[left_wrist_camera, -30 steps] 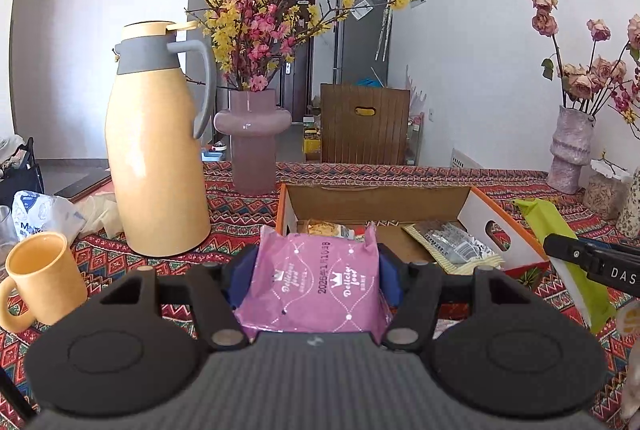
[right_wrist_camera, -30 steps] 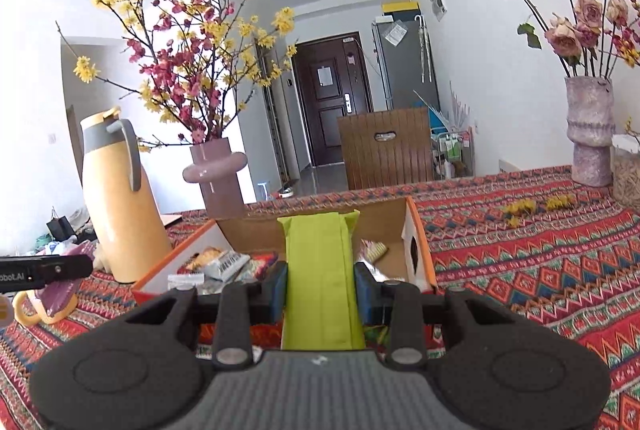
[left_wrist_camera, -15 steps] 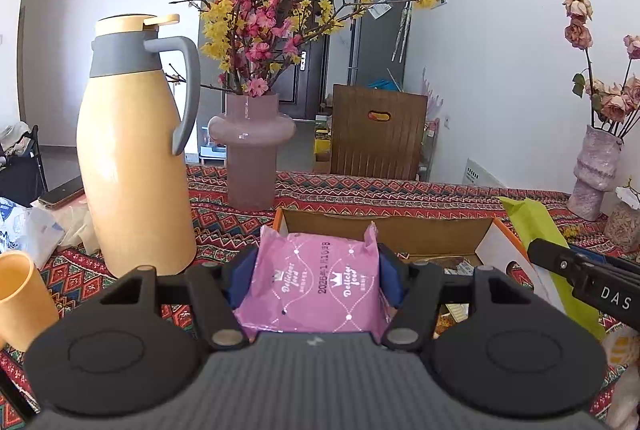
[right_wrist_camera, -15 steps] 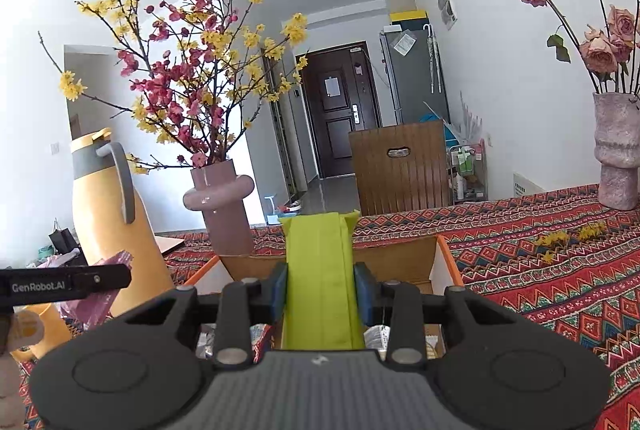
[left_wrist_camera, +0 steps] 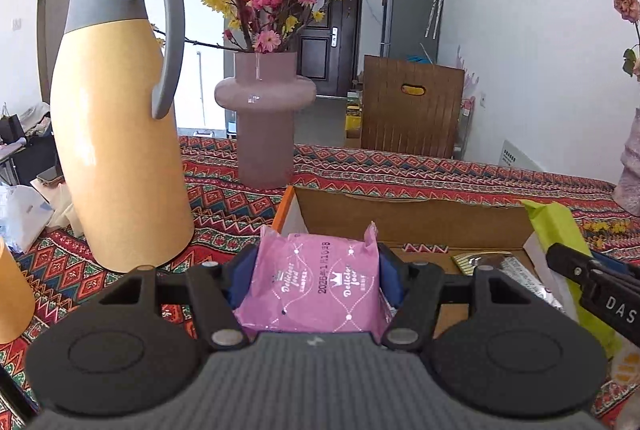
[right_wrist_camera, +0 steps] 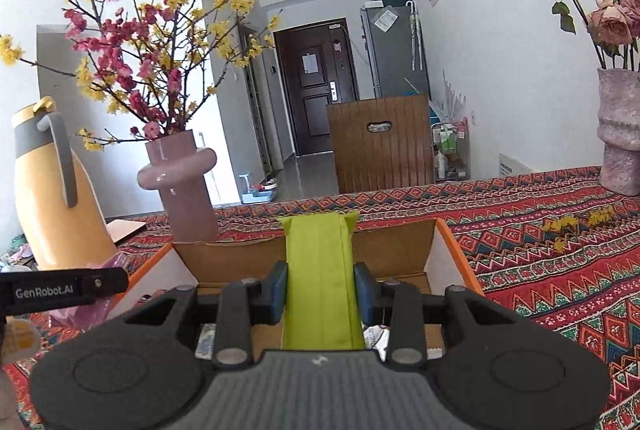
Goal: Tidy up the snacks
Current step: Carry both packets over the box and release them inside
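Left wrist view, read from its left edge: a yellow cup (left_wrist_camera: 12,294) sits at the border, a tall yellow jug (left_wrist_camera: 116,133) stands on the patterned tablecloth (left_wrist_camera: 440,169), then a pink vase (left_wrist_camera: 264,125) of blossom. Just beyond the vase lies the open cardboard box (left_wrist_camera: 404,218), its long side running across the view. The left gripper (left_wrist_camera: 316,286) is clamped on a pink snack packet (left_wrist_camera: 316,290), which is held at the box's near left corner, with the orange rim just ahead of it. Right wrist view shows the right gripper (right_wrist_camera: 320,290) pinching a green snack packet (right_wrist_camera: 320,278) whose long axis points straight ahead over the box interior, so this hand seems nearer a clean drop. Silvery wrappers (left_wrist_camera: 532,282) already lie inside the box, towards its right end. Both hands crowd the same box, so the 2 grippers could bump; the jug and vase stand close to the left hand's path.
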